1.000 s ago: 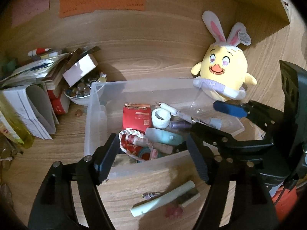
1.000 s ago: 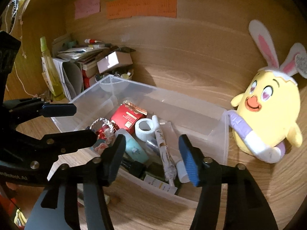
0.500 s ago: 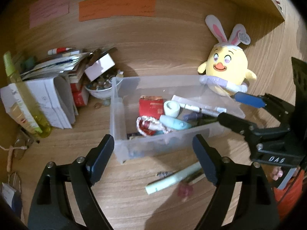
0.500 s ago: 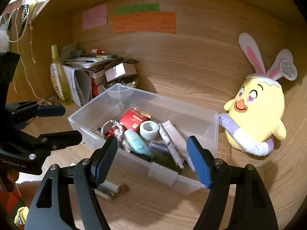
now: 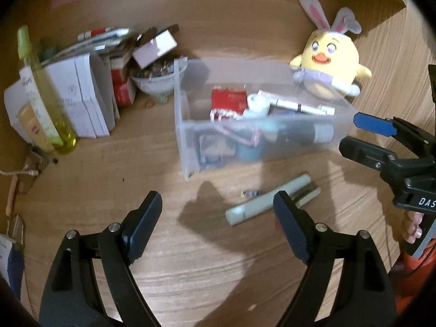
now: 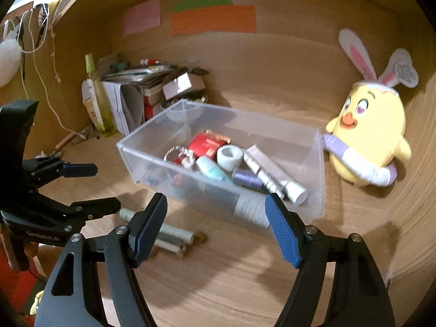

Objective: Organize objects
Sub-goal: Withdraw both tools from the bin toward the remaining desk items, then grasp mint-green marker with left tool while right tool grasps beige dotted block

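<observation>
A clear plastic box (image 5: pixel 185 125) (image 6: pixel 141 158) stands on the wooden desk. It holds a red packet (image 6: pixel 207 144), a white tape roll (image 6: pixel 229 156), a purple spool, a braided ring and several tubes. In front of the box a pale green tube (image 5: pixel 267 201) (image 6: pixel 169 231) lies loose beside a darker stick and a small bead. My left gripper (image 5: pixel 216 204) hovers open above the desk in front of the box, its right finger over the tube's end. My right gripper (image 6: pixel 216 204) is open and empty near the box's front wall, and shows at the right of the left wrist view (image 5: pixel 359 136).
A yellow plush chick (image 5: pixel 329 62) (image 6: pixel 368 136) with rabbit ears sits right of the box. At the back left are stacked books and papers (image 5: pixel 81 100), a yellow-green bottle (image 5: pixel 43 95) and a bowl of small things (image 5: pixel 155 79). Sticky notes (image 6: pixel 212 19) hang on the back panel.
Both grippers have drawn back from the box toward the desk's front, so the box looks smaller and farther. Both pairs of jaws stand wider than a second ago.
</observation>
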`<state>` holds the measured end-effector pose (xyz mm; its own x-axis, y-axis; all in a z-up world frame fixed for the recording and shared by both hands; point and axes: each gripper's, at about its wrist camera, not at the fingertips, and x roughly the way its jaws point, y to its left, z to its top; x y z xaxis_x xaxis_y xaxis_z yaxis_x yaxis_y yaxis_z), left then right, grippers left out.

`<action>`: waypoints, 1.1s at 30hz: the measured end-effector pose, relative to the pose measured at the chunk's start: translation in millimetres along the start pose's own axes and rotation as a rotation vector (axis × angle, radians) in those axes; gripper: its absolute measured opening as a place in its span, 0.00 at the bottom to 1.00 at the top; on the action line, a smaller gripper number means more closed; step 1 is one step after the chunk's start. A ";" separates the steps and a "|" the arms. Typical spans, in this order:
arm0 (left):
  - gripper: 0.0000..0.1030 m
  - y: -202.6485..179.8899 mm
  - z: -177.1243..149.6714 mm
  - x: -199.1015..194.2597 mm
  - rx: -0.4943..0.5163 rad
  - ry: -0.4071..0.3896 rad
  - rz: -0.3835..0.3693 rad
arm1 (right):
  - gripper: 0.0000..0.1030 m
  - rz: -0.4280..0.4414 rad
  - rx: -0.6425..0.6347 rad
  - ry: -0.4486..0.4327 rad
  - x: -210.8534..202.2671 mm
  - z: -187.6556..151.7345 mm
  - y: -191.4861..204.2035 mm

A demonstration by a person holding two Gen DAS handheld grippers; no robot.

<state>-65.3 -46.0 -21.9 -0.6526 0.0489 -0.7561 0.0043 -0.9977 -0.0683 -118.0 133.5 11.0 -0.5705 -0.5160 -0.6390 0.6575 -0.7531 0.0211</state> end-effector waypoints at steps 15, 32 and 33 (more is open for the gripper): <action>0.69 -1.8 -19.3 10.4 0.027 0.028 -0.042 | 0.63 0.082 -0.002 0.153 40.3 -32.1 33.3; 0.29 -21.0 -8.1 40.7 0.123 0.088 -0.134 | 0.33 0.089 0.022 0.177 47.7 -35.4 28.5; 0.27 -20.5 -9.5 40.3 0.122 0.087 -0.135 | 0.33 0.088 0.022 0.176 47.1 -35.8 27.6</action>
<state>-84.4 -23.2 -57.2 -0.5733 0.1809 -0.7991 -0.1737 -0.9800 -0.0973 -109.1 103.1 -46.1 -0.4148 -0.5023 -0.7587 0.6889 -0.7181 0.0987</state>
